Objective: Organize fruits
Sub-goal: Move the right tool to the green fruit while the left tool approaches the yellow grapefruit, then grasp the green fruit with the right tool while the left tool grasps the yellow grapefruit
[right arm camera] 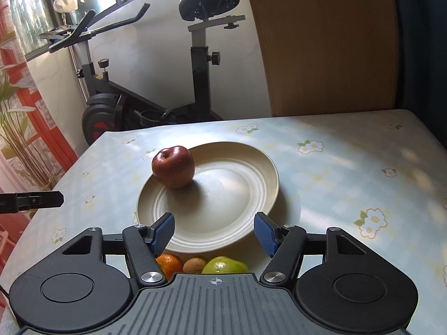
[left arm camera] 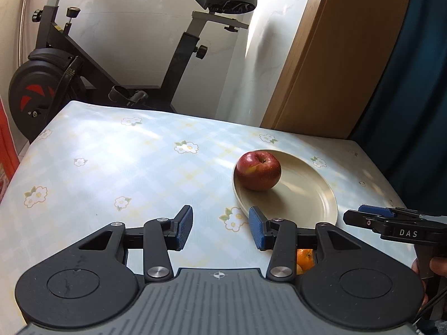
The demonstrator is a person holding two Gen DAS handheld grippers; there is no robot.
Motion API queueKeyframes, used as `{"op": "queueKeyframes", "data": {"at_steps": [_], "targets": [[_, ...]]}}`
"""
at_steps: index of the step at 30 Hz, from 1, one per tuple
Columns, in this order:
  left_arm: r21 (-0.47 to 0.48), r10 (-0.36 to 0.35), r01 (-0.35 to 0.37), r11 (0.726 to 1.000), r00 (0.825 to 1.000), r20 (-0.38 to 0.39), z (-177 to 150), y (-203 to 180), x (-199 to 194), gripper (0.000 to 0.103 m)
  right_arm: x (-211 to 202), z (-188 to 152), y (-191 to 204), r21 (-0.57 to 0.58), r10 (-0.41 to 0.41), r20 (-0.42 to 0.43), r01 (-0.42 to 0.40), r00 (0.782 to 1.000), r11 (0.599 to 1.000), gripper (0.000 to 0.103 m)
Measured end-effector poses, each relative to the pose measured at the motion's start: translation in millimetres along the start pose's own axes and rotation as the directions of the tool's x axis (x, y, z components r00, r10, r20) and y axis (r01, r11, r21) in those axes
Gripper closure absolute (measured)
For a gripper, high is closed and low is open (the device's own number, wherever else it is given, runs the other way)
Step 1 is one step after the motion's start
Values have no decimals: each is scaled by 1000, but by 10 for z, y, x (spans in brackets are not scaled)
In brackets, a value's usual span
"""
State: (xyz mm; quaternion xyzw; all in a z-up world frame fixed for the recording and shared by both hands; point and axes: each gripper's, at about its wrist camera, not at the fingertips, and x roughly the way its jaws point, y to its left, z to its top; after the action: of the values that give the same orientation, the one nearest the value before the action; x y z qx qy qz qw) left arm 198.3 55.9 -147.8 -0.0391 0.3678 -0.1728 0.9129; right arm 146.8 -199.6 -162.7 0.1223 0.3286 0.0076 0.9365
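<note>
Red apple [right arm camera: 173, 166] sits on the cream plate [right arm camera: 240, 167], at about 10 o'clock on the plate, stem dimple up; plate rests on the flower-print desk [right arm camera: 349, 173].

Three fruits lie off the plate, on the desk at its 6 o'clock edge, close under the right tongs [right arm camera: 214, 233]: orange [right arm camera: 169, 265], brown kiwi [right arm camera: 195, 263], green pear-like fruit [right arm camera: 223, 265]; all half hidden by the tool body, so the pear's long axis cannot be told.

Right tongs released, nothing between the pads; the row of fruit lies at 6 o'clock from the tips, nearer than the tips reach; judged: the next grasp needs a pull back and a dip.

Left tongs [left arm camera: 220, 230] released too, empty; plate at 1 o'clock from them; only the orange [left arm camera: 306, 258] peeps through the linkage at 5 o'clock.

Right hand judged nearer the loose fruit; the row sits square beneath it, and only at the left tool's right flank.

Writing: "DAS" on the right tool's side in the left wrist view; letters "AI" on the left tool at the right view's edge; sticker on the exercise bike [right arm camera: 117, 106] unreadable.
</note>
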Motion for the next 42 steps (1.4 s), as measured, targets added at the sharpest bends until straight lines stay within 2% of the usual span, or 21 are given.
{"op": "queueKeyframes", "data": {"at_steps": [4, 14, 23, 30, 36, 39, 42], "targets": [[51, 38, -38, 998, 999, 0, -47, -57, -33, 56, -6, -41, -50, -7, -38, -11, 38, 999, 999, 45], [20, 35, -35, 999, 999, -9, -120, -54, -69, 56, -1, -197, -63, 10, -19, -50, 19, 999, 1000, 45], [14, 29, -29, 999, 998, -58, -247, -53, -47, 56, 51, -338, -169, 66, 3, -86, 3, 996, 998, 49], [1, -7, 7, 1000, 994, -106, -291, -99, 25, 56, 115, -362, -208, 91, 27, -105, -18, 994, 996, 51], [15, -69, 73, 997, 979, -190, -389, -196, 166, 55, 161, -360, -217, 117, 42, -116, -28, 992, 993, 61], [-20, -121, 120, 993, 968, -218, -407, -178, 190, 49, 159, -366, -217, 118, 43, -116, -30, 992, 993, 61], [-19, -126, 125, 992, 963, -238, -439, -195, 219, 47, 161, -369, -214, 118, 42, -116, -29, 992, 993, 61]]}}
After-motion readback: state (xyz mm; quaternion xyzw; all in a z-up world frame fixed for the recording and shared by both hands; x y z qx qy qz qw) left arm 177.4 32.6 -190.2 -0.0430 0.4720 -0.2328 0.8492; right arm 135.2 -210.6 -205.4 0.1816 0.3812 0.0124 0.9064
